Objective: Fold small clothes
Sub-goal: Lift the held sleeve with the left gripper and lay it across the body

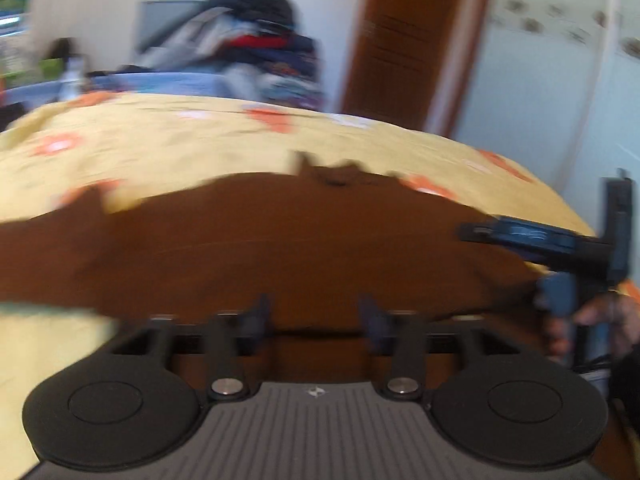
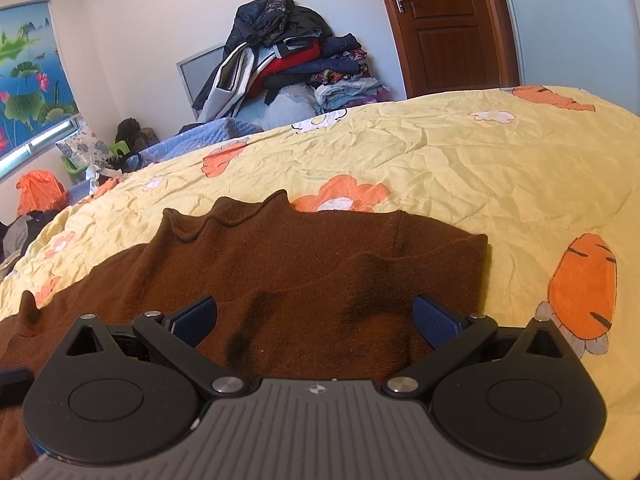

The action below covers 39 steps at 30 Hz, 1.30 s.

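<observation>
A brown knit sweater (image 2: 304, 264) lies flat on a yellow flowered bedspread (image 2: 460, 160), its wavy collar toward the far side. My right gripper (image 2: 316, 320) is wide open just above the sweater's near part, holding nothing. In the blurred left wrist view the same sweater (image 1: 280, 248) spreads below my left gripper (image 1: 316, 316), whose blue fingertips stand apart with nothing between them. The right gripper (image 1: 560, 264) and the hand holding it show at that view's right edge, over the sweater's right side.
A tall pile of clothes (image 2: 288, 60) sits beyond the bed against the white wall. A brown door (image 2: 448, 24) is at the back right. A blue quilt (image 2: 208, 140) lies at the bed's far edge. An orange bag (image 2: 40, 196) and clutter are at the left under the window.
</observation>
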Motion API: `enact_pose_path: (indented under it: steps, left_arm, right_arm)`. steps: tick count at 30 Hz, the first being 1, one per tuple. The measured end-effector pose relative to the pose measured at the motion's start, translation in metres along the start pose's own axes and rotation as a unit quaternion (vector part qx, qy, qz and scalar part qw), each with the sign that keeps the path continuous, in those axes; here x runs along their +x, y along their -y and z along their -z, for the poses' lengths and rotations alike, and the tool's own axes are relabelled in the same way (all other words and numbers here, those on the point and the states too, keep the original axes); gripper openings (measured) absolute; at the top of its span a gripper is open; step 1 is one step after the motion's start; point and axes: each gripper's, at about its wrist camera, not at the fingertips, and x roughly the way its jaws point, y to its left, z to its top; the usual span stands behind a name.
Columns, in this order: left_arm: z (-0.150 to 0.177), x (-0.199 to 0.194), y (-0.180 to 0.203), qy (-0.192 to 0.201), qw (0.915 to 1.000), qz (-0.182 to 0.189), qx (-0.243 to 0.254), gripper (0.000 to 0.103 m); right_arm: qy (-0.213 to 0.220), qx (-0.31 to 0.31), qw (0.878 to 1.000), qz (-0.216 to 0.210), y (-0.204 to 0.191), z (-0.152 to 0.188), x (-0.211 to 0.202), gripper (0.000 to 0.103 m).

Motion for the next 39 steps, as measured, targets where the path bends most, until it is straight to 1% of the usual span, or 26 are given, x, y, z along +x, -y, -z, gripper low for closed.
enact_pose_path:
  steps: [1, 3, 5, 6, 7, 9, 10, 11, 12, 14, 18, 20, 21, 22, 23, 25, 28, 29, 30, 33, 34, 35, 36, 37, 38, 39]
  left_arm:
    - [0.003, -0.010, -0.019, 0.023, 0.9992, -0.019, -0.027, 0.083]
    - [0.003, -0.029, -0.067, 0.059, 0.9914, -0.055, -0.103, 0.084]
    - [-0.001, -0.042, -0.126, 0.072, 0.9700, -0.091, -0.213, 0.084]
    - [0.000, -0.051, -0.161, 0.086, 0.9493, -0.106, -0.283, 0.084]
    - [0.004, -0.061, -0.194, 0.103, 0.9231, -0.119, -0.351, 0.084]
    - [0.018, -0.084, -0.253, 0.143, 0.8529, -0.155, -0.477, 0.084]
    - [0.024, -0.093, -0.278, 0.159, 0.8223, -0.168, -0.520, 0.084]
    - [0.027, -0.098, -0.298, 0.167, 0.8049, -0.176, -0.542, 0.084]
    - [0.027, -0.099, -0.314, 0.164, 0.7967, -0.181, -0.553, 0.084]
    - [0.027, -0.096, -0.342, 0.153, 0.7922, -0.164, -0.568, 0.083]
    - [0.012, -0.084, -0.366, 0.156, 0.8031, -0.153, -0.554, 0.082]
    - [0.004, -0.078, -0.370, 0.145, 0.8064, -0.163, -0.550, 0.063]
    - [0.002, -0.074, -0.374, 0.133, 0.8064, -0.167, -0.551, 0.039]
    - [0.006, -0.069, -0.373, 0.124, 0.8052, -0.168, -0.555, 0.024]
    - [0.006, -0.067, -0.373, 0.119, 0.8058, -0.173, -0.554, 0.019]
    - [0.002, -0.067, -0.364, 0.117, 0.8154, -0.205, -0.529, 0.009]
    - [-0.013, -0.069, -0.338, 0.133, 0.8290, -0.252, -0.482, 0.004]
    - [-0.021, -0.068, -0.323, 0.139, 0.8383, -0.254, -0.462, 0.004]
    - [-0.032, -0.066, -0.300, 0.146, 0.8571, -0.246, -0.428, 0.004]
    - [-0.068, -0.047, -0.194, 0.148, 0.9338, -0.208, -0.250, 0.004]
    - [-0.074, -0.038, -0.154, 0.143, 0.9561, -0.177, -0.185, 0.004]
    - [-0.076, -0.027, -0.111, 0.124, 0.9773, -0.124, -0.119, 0.005]
    - [-0.074, -0.015, -0.077, 0.092, 0.9915, -0.067, -0.063, 0.007]
    - [-0.070, -0.002, -0.045, 0.046, 0.9988, -0.012, -0.011, 0.010]
    - [-0.062, 0.009, -0.019, 0.003, 0.9994, 0.023, 0.026, 0.010]
    - [-0.052, 0.015, -0.002, -0.023, 0.9977, 0.039, 0.049, 0.011]
  right_arm:
    - [0.000, 0.000, 1.000, 0.000, 0.000, 0.000, 0.000, 0.103]
    - [0.000, -0.002, 1.000, 0.001, 0.000, 0.001, -0.001, 0.103]
    - [0.000, -0.004, 1.000, 0.003, -0.002, 0.001, -0.001, 0.103]
    - [-0.001, -0.006, 1.000, 0.004, -0.002, 0.002, -0.001, 0.103]
    - [-0.001, -0.007, 1.000, 0.005, -0.003, 0.001, 0.000, 0.103]
    - [-0.002, -0.010, 1.000, 0.007, -0.004, 0.002, 0.000, 0.103]
    - [-0.002, -0.011, 1.000, 0.009, -0.005, 0.002, 0.000, 0.103]
    - [-0.003, -0.013, 1.000, 0.010, -0.006, 0.002, 0.001, 0.103]
    - [-0.004, -0.015, 1.000, 0.011, -0.006, 0.002, 0.001, 0.103]
    - [-0.005, -0.018, 1.000, 0.014, -0.008, 0.002, 0.002, 0.103]
    - [-0.007, -0.021, 1.000, 0.017, -0.008, 0.002, 0.003, 0.103]
    - [-0.007, -0.023, 1.000, 0.018, -0.009, 0.002, 0.003, 0.103]
    - [-0.007, -0.023, 1.000, 0.018, -0.009, 0.001, 0.003, 0.103]
    - [-0.008, -0.023, 1.000, 0.018, -0.009, 0.001, 0.003, 0.103]
    - [-0.007, -0.023, 1.000, 0.018, -0.008, 0.001, 0.004, 0.103]
    - [-0.007, -0.023, 1.000, 0.018, -0.009, 0.001, 0.004, 0.103]
    - [-0.008, -0.023, 1.000, 0.018, -0.009, 0.001, 0.004, 0.103]
    - [-0.008, -0.023, 1.000, 0.018, -0.008, 0.001, 0.004, 0.103]
    - [-0.008, -0.023, 1.000, 0.018, -0.009, 0.001, 0.004, 0.103]
    - [-0.008, -0.023, 1.000, 0.018, -0.008, 0.001, 0.004, 0.103]
    - [-0.008, -0.024, 1.000, 0.019, -0.009, 0.001, 0.004, 0.103]
    - [-0.008, -0.024, 0.999, 0.019, -0.009, 0.001, 0.005, 0.103]
    - [-0.008, -0.024, 1.000, 0.019, -0.009, 0.001, 0.005, 0.103]
    - [-0.008, -0.023, 1.000, 0.019, -0.009, 0.001, 0.005, 0.103]
    - [-0.008, -0.023, 1.000, 0.019, -0.009, 0.001, 0.005, 0.103]
    - [-0.008, -0.023, 1.000, 0.018, -0.008, 0.001, 0.005, 0.103]
